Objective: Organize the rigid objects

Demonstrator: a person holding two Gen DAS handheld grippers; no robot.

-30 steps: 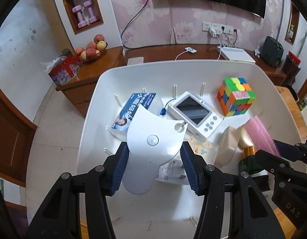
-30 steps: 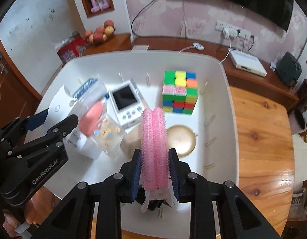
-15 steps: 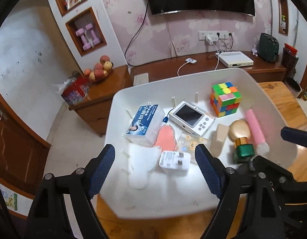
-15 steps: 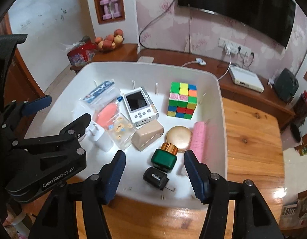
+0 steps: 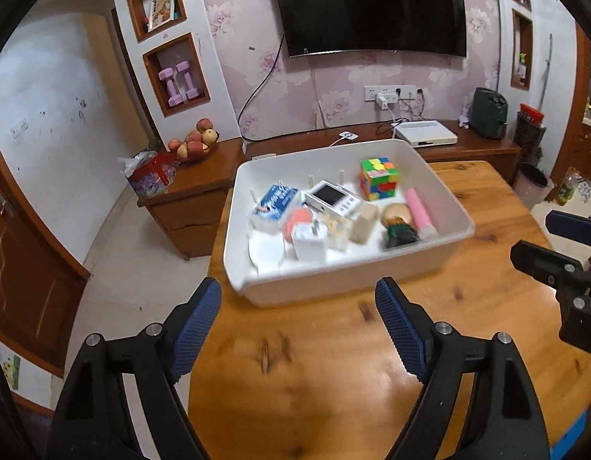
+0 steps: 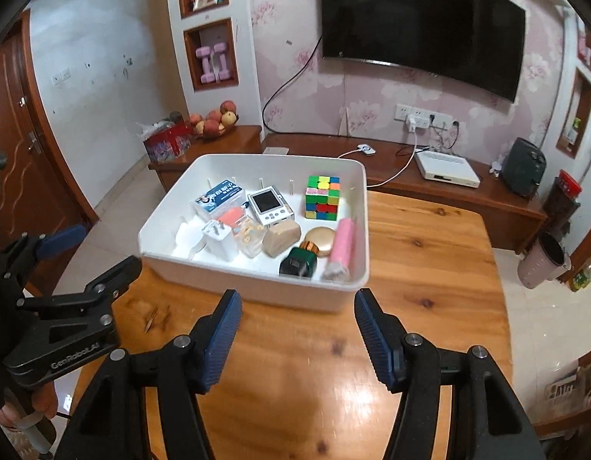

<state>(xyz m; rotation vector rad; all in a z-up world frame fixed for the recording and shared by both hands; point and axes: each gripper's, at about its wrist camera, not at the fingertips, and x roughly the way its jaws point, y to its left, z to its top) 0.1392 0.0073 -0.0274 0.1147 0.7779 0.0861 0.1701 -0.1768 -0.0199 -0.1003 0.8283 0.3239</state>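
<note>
A white bin (image 5: 345, 287) (image 6: 257, 283) stands on the wooden table and holds several objects. Among them are a colour cube (image 5: 379, 178) (image 6: 323, 197), a pink roller brush (image 5: 419, 212) (image 6: 343, 247) by the right wall, a flat white plastic piece (image 5: 266, 249) (image 6: 188, 235) at the near left, a white handheld device (image 6: 270, 205) and a green bottle (image 6: 299, 262). My left gripper (image 5: 297, 306) hangs open over the table in front of the bin. My right gripper (image 6: 298, 301) is beside it with its jaws opening. Neither has anything between its fingers.
Bare wooden tabletop (image 6: 410, 268) lies in front of and to the right of the bin. Behind the table runs a low wooden cabinet (image 6: 467, 199) with a white box, cables and a fruit bowl (image 6: 213, 124). A waste bin (image 6: 544, 260) stands on the floor at right.
The left gripper let go of the white plastic piece and the right let go of the pink brush, both inside the bin. Both then drew back and up, out over the table.
</note>
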